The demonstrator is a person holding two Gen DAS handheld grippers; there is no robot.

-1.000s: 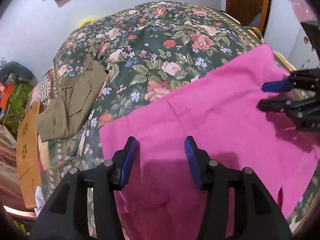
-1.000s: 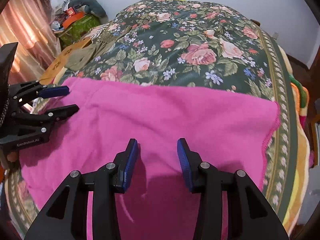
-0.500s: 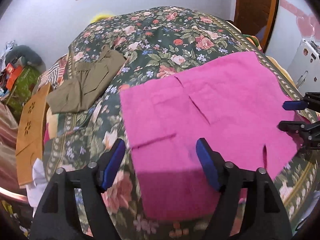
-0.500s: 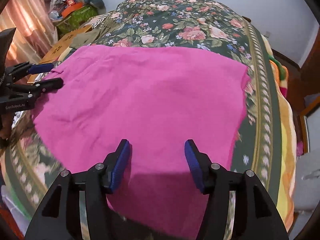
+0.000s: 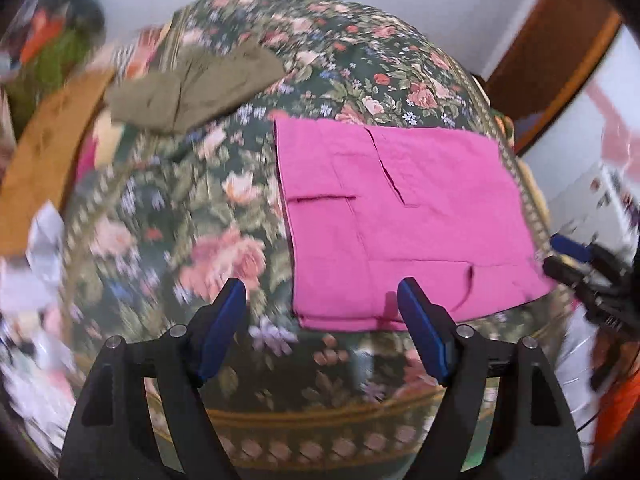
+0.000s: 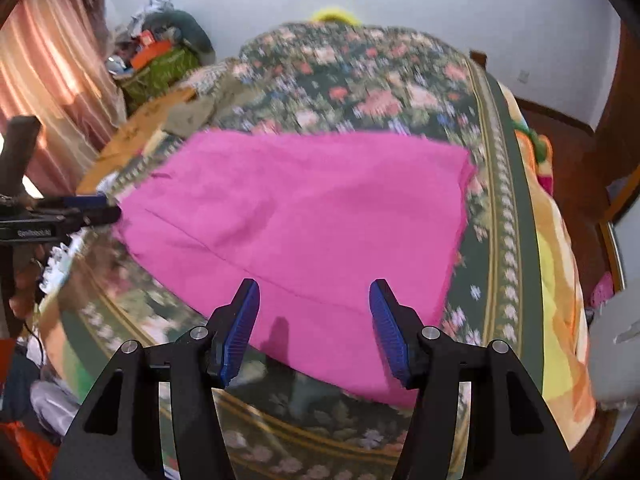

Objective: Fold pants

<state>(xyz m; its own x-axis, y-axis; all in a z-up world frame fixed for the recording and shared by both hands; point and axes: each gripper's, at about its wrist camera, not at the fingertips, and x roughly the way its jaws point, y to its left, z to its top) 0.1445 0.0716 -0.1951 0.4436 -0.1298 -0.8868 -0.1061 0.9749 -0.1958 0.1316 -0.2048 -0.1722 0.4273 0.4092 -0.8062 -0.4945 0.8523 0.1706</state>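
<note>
The pink pants [image 5: 400,216] lie folded into a flat rectangle on the flowered bedspread [image 5: 224,240]; they also show in the right wrist view [image 6: 304,216]. My left gripper [image 5: 322,328] is open and empty, held back above the near edge of the bed, just short of the pants' near left corner. My right gripper [image 6: 314,326] is open and empty, above the near edge of the pants. Each gripper shows at the edge of the other's view, the right one [image 5: 568,256] and the left one [image 6: 92,208].
An olive-brown folded garment [image 5: 192,88] lies on the far left of the bed. A wooden board [image 5: 44,148] and clutter stand beyond the left edge. A pink curtain [image 6: 48,80] hangs at the left; a wooden door [image 5: 544,64] is at the right.
Both grippers have pulled back from the pink pants towards the near edge of the bed and opened wider. The pants stay flat where they were laid.
</note>
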